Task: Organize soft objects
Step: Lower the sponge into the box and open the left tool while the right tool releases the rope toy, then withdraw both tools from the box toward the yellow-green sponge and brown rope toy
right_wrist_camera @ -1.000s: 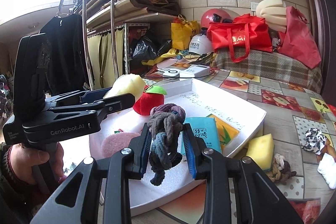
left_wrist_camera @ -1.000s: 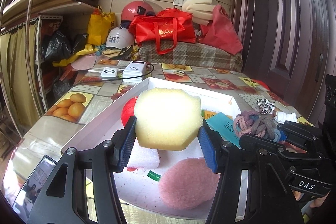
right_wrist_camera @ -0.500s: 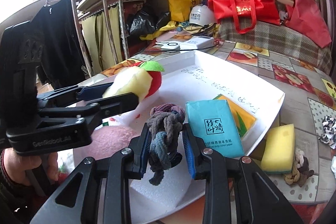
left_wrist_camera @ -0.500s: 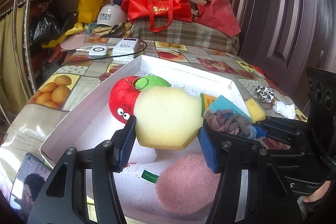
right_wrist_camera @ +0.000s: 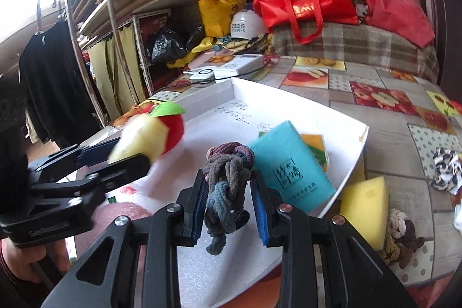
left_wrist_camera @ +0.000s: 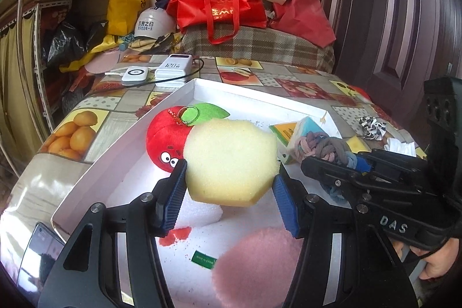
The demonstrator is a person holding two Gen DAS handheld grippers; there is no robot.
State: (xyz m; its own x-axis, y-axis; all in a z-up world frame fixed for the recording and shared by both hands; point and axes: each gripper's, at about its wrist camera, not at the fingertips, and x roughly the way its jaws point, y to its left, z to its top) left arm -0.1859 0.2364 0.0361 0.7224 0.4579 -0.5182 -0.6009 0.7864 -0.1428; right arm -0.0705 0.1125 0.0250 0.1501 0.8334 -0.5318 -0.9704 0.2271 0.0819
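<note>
My left gripper (left_wrist_camera: 228, 194) is shut on a pale yellow sponge (left_wrist_camera: 231, 158) and holds it just above the white tray (left_wrist_camera: 121, 146). Behind the sponge a red apple plush (left_wrist_camera: 164, 140) lies in the tray, and a pink puff (left_wrist_camera: 257, 261) lies below it. My right gripper (right_wrist_camera: 229, 201) is shut on a braided grey-purple rope knot (right_wrist_camera: 228, 163) over the tray's near right part, beside a teal tissue pack (right_wrist_camera: 288, 163). The left gripper (right_wrist_camera: 115, 152) and its sponge (right_wrist_camera: 141, 137) also show in the right wrist view.
On the fruit-print tablecloth right of the tray lie a yellow sponge (right_wrist_camera: 365, 207), a brown knotted rope (right_wrist_camera: 401, 238) and a zebra-print cloth (right_wrist_camera: 446, 169). A white power bank (left_wrist_camera: 173, 68) sits behind the tray, a phone (left_wrist_camera: 40, 250) at its near left corner. A red bag (left_wrist_camera: 222, 7) stands at the back.
Both grippers have moved forward over the tray, each keeping its grip. The apple plush has come into the left wrist view, and the tissue pack now looms closer to the right gripper.
</note>
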